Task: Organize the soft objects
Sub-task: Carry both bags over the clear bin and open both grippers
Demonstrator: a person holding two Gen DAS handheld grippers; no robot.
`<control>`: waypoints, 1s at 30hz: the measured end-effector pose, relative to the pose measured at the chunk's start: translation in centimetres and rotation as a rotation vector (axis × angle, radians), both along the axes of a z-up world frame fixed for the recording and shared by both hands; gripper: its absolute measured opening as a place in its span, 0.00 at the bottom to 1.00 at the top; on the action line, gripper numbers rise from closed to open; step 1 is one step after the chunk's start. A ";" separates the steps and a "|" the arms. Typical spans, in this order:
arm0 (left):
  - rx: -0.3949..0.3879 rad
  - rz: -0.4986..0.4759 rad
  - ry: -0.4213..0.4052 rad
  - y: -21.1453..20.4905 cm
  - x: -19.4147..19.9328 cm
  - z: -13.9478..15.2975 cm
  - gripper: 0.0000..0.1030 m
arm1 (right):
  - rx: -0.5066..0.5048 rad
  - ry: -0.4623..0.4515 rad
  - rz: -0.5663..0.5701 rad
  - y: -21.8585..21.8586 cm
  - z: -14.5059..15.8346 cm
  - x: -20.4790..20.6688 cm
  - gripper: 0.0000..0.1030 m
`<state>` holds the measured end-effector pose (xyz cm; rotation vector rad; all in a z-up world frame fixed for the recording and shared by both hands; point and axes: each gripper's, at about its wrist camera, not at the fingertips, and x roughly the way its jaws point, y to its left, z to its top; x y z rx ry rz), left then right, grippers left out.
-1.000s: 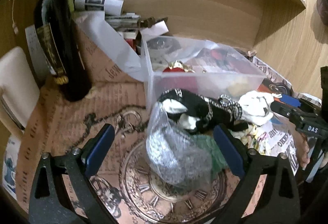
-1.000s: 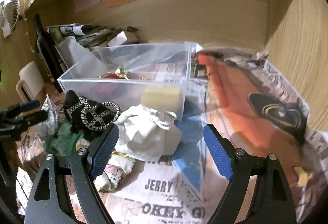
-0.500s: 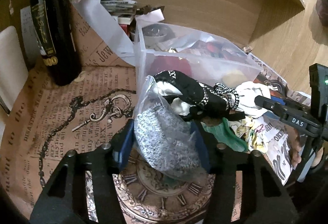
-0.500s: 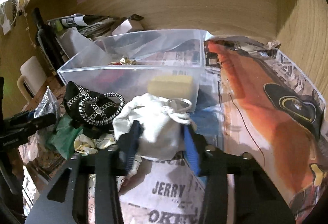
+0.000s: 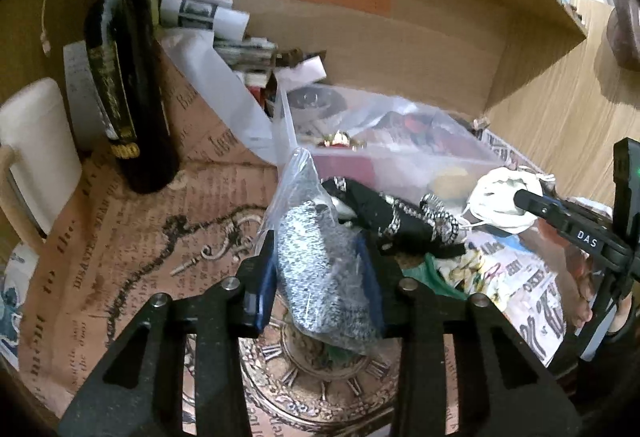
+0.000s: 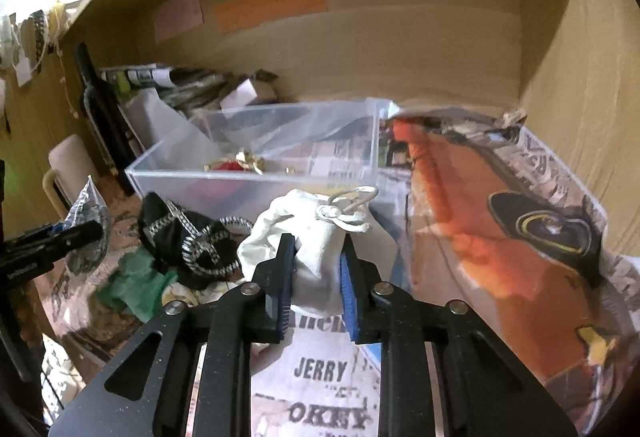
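My left gripper is shut on a clear plastic bag of grey speckled fabric and holds it just above the paper-covered shelf. My right gripper is shut on a white drawstring pouch and holds it up in front of the clear plastic bin. A black cloth with silver beaded trim lies between them, beside green cloth and a floral cloth. The bin also shows in the left wrist view and holds a red and gold item.
A dark wine bottle stands at the left, with a white mug beside it. Papers and small boxes are piled behind the bin. Wooden walls close the back and right. Printed paper covers the shelf floor.
Both grippers went from open to shut, the left on the bagged grey fabric, the right on the white pouch. Both items have since risen slightly off the shelf.
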<state>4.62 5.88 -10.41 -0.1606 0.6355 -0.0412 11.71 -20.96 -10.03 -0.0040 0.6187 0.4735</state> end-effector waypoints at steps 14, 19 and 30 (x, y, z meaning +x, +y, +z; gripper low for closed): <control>0.028 0.017 -0.186 0.1 0.8 6.0 0.37 | 0.070 -0.208 0.004 0.3 6.3 -1.2 0.19; 0.042 0.017 -0.203 -0.1 2.7 7.1 0.37 | 0.091 -0.251 0.019 1.1 7.6 -0.5 0.19; 0.056 -0.010 -0.112 -0.5 9.4 6.3 0.37 | 0.067 -0.228 0.080 4.5 7.3 3.0 0.19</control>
